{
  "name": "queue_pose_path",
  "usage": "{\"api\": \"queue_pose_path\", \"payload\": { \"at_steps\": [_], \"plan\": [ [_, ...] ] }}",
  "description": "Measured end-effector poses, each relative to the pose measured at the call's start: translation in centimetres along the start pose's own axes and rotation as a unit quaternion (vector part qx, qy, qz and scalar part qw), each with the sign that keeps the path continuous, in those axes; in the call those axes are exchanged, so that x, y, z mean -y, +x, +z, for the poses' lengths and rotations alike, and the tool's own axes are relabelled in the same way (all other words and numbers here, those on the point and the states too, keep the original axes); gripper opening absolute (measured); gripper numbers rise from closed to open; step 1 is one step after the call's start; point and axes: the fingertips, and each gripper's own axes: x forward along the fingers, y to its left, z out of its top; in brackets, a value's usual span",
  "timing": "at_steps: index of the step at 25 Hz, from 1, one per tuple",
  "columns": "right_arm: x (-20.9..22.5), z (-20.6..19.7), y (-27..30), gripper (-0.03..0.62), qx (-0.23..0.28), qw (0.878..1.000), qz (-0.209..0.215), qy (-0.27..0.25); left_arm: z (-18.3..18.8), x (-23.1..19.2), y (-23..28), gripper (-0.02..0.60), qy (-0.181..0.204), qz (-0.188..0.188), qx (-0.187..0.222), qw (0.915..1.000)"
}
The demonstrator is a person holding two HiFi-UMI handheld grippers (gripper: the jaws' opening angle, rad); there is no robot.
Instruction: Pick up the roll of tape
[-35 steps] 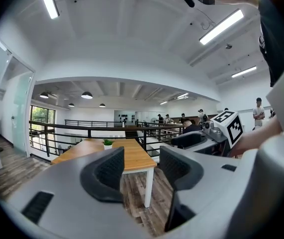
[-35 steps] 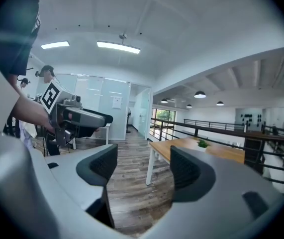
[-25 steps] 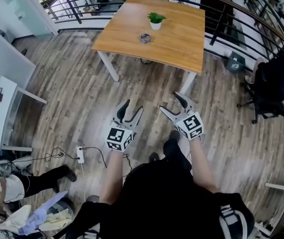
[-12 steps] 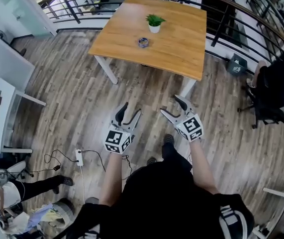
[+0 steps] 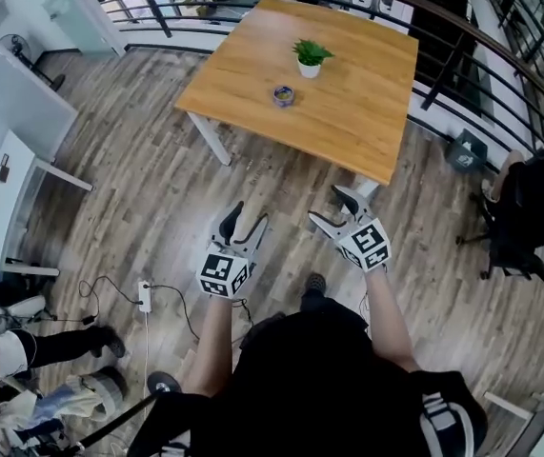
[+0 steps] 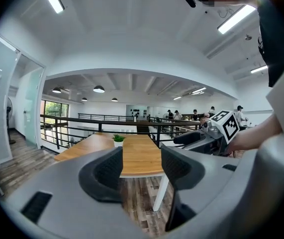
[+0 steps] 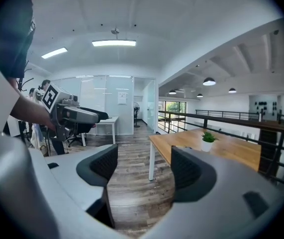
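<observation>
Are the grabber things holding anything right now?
Nothing is held. The left gripper and right gripper both have open, empty jaws; the roll of tape sits untouched on the table.

One table (image 5: 348, 112), one tape roll (image 5: 284, 94), one plant (image 5: 310, 57)

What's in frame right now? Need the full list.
table: 1, light wood top, white legs, ahead by the railing
roll of tape: 1, greyish, on the table, near its middle
potted plant: 1, green in a white pot, on the table beyond the tape
railing: 1, black, curving behind the table
floor: 1, grey-brown wood planks
power strip: 1, white, on the floor at left, with cables
white desk: 1, left edge
seated person: 1, dark clothes, on a chair at right
left tongs: 1, grey, open, empty, over the floor
right tongs: 1, grey, open, empty, over the floor
</observation>
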Motion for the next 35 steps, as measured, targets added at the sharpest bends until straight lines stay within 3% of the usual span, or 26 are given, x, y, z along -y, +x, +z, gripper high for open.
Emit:
{"api": "queue_pose_path", "payload": {
  "at_steps": [10, 18, 26, 35],
  "plan": [
    [4.1, -0.5, 1.3, 0.333, -0.002, 0.999, 0.035, -0.009, -0.1, 0.6, 3.9, 0.244, 0.005, 0.023, -0.007, 0.9997],
    [6.0, -1.1, 2.5, 0.333, -0.013, 0.999, 0.039, -0.015, -0.7, -1.1, 5.6, 0.244, -0.014, 0.035, -0.012, 0.9992],
    [9.1, -0.7, 5.3, 0.334, -0.021, 1.000, 0.011, 0.002, -1.1, -4.2, 9.0, 0.244, -0.019, 0.011, -0.022, 0.9995],
    [13.3, 1.7, 12.3, 0.333, -0.024, 1.000, -0.018, 0.007, 0.6, -11.6, 15.3, 0.244, -0.018, -0.024, -0.018, 0.9994]
  ]
}}
